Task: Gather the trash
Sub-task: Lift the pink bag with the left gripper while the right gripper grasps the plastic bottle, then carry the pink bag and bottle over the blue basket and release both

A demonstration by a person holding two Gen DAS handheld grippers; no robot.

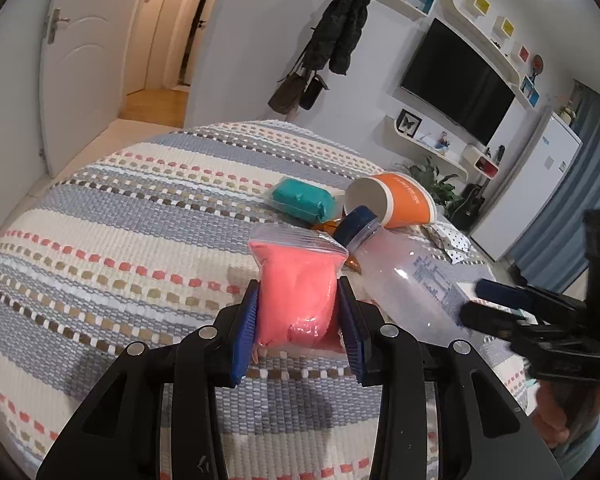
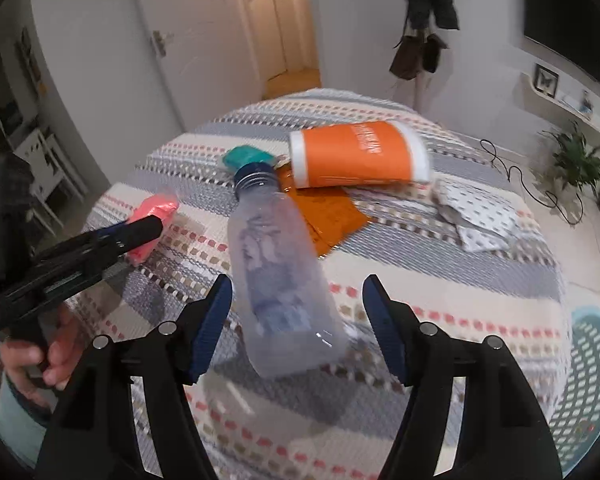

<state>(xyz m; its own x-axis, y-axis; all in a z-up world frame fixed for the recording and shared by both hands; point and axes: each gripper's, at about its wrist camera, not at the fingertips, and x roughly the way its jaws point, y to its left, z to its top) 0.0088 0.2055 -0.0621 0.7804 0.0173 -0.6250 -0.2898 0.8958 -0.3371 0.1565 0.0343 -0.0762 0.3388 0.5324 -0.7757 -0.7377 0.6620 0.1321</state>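
My left gripper point(image 1: 298, 294) is shut on a pink bag of putty point(image 1: 298, 280), held just above the striped tablecloth point(image 1: 120, 240). It also shows in the right wrist view point(image 2: 154, 210). My right gripper point(image 2: 298, 292) is open, its fingers on either side of the base of a clear plastic bottle point(image 2: 276, 272) with a blue cap, lying on the cloth. The bottle also shows in the left wrist view point(image 1: 404, 276). Behind it lie an orange paper cup point(image 2: 356, 154) on its side, a teal packet point(image 1: 302, 198) and a flat orange wrapper point(image 2: 332, 210).
A white dotted wrapper point(image 2: 476, 216) lies on the table's right side. A teal basket point(image 2: 592, 344) stands on the floor to the right of the table. A door, a coat rack and a wall TV are behind.
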